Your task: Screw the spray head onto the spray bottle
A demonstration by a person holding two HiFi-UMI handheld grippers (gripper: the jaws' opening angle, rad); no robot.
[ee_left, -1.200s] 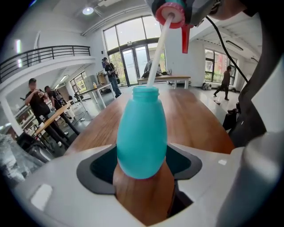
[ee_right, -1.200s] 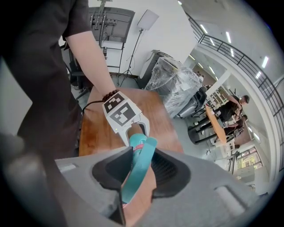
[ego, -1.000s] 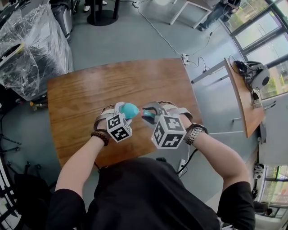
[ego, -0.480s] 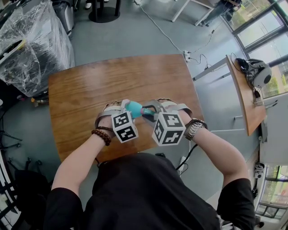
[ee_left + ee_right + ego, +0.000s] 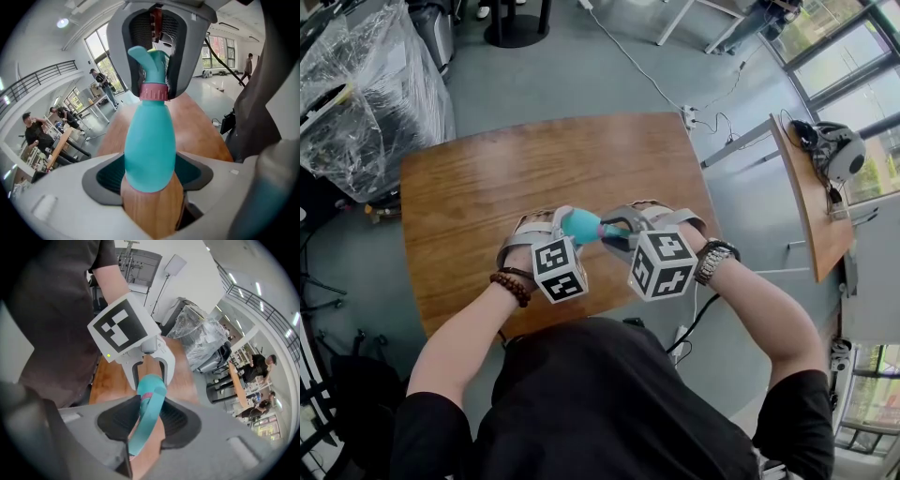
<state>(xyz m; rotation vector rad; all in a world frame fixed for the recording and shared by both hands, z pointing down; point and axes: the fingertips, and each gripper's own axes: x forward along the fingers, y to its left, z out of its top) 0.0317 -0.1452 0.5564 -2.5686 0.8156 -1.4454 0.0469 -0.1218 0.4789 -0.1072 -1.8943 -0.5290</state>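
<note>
- The teal spray bottle (image 5: pixel 149 140) is held in the air over the wooden table (image 5: pixel 478 187), between my two hands, just in front of my chest.
- The spray head (image 5: pixel 151 61) sits on the bottle's neck, with a pink collar (image 5: pixel 153 92) at the join.
- My left claw (image 5: pixel 150 182) stands wide, its pads clamped on the bottle's fat body.
- My right claw (image 5: pixel 146 420) stands narrower and grips the spray head from the opposite side.
- The two claws meet nearly tip to tip, both tilted down toward the tabletop.
</note>
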